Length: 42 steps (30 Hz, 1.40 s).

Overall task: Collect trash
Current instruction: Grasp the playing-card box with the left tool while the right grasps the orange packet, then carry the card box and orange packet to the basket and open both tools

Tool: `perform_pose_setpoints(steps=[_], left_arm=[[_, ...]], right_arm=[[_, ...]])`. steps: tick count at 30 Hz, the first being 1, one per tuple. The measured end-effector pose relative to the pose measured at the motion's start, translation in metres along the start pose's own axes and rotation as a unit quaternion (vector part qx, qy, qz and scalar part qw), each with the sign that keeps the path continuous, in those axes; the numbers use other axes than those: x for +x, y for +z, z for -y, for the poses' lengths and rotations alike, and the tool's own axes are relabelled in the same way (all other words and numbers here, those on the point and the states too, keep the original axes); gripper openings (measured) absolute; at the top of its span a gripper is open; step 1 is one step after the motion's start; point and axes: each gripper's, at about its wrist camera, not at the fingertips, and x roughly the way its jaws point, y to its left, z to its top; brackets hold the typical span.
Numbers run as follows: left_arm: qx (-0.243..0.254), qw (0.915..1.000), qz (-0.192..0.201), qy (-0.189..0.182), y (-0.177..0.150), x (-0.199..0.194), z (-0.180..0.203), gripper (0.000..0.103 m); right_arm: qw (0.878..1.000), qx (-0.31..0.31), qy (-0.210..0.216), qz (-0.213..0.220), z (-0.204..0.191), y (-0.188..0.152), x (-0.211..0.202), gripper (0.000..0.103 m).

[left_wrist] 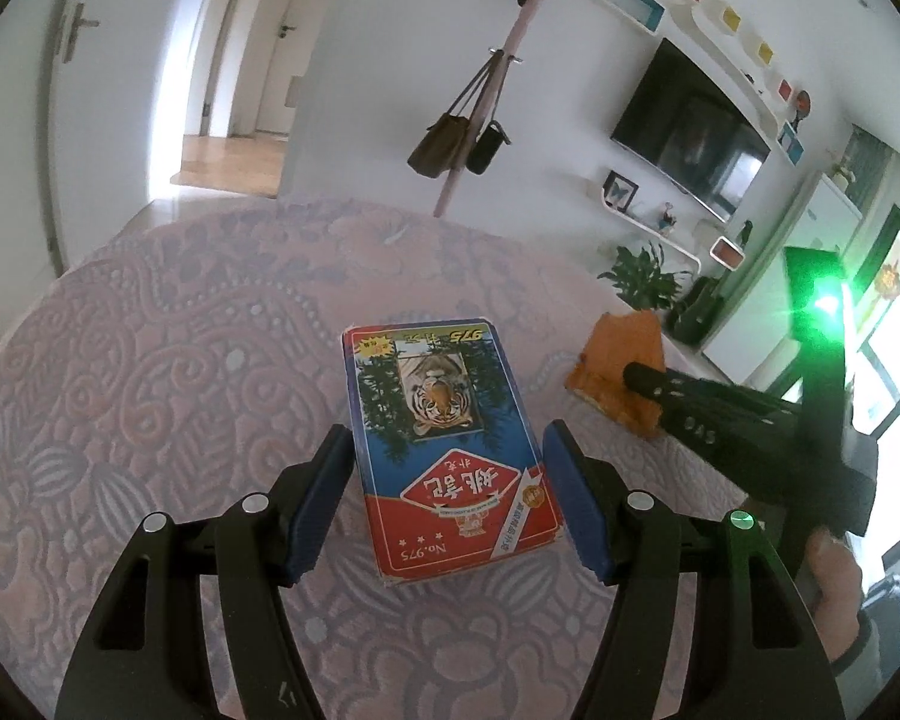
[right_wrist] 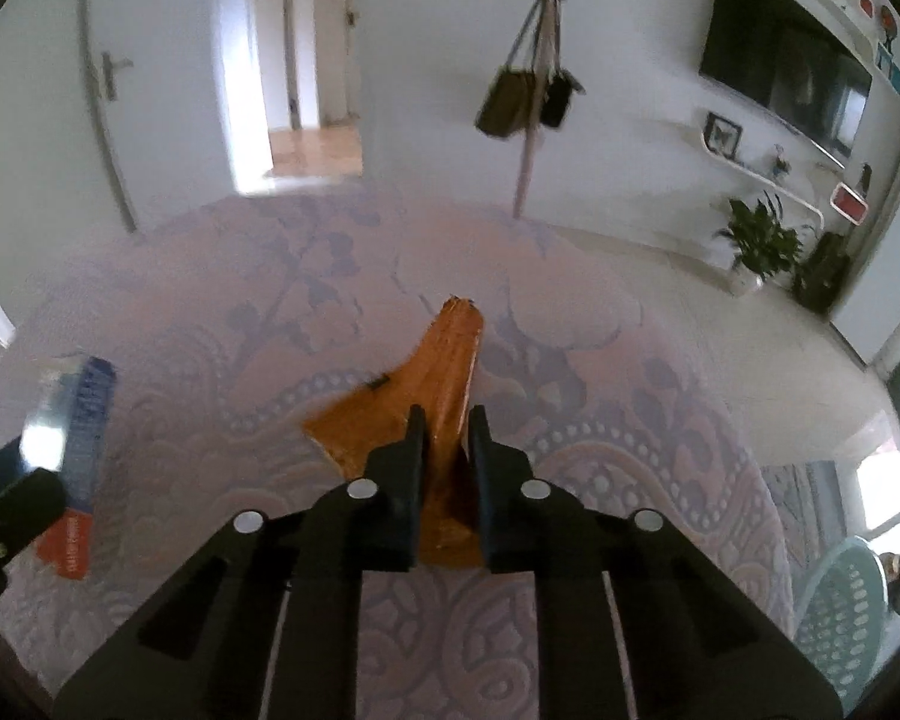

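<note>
A blue and red playing-card box with a tiger picture lies on the pink patterned tablecloth. My left gripper is open, with one blue pad on each side of the box; I cannot tell whether the pads touch it. An orange piece of peel is pinched between the fingers of my right gripper, which is shut on it just above the cloth. The right gripper and the peel also show at the right of the left wrist view. The box shows blurred at the left of the right wrist view.
The round table's far edge drops to a white floor. A coat stand with bags, a wall TV, a plant and a pale green basket stand beyond the table.
</note>
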Motion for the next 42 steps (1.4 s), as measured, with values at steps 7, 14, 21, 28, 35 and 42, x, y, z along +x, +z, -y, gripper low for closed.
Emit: perform_pose_setpoints(steps=[7,14,21,28,35,42], left_arm=[[0.029,0.9994,0.012,-0.016,-0.005,-0.009,0.018,0.064],[0.086,0.9942,0.034,-0.055,-0.001,-0.032,0.076,0.064],[0.130,0.9829,0.015,-0.130,-0.002,-0.024,0.166,0.064],[0.181,0.9629,-0.024,-0.198,-0.018,0.005,0.268,0.063],[0.210,0.9380,-0.093,-0.259,-0.054,0.055,0.336,0.063],[0.226,0.9194,-0.156,-0.282,-0.085,0.105,0.375,0.063]], right_arm=[[0.997,0.037,0.038,0.054,0.016,-0.007,-0.040,0.011],[0.991,0.067,-0.002,0.120,0.060,-0.020,-0.110,0.011],[0.978,0.133,-0.078,0.138,0.136,-0.057,-0.170,0.011],[0.948,0.210,-0.221,0.086,0.235,-0.110,-0.206,0.011],[0.920,0.300,-0.250,0.043,0.311,-0.168,-0.199,0.011],[0.906,0.346,-0.244,0.010,0.341,-0.204,-0.176,0.011]])
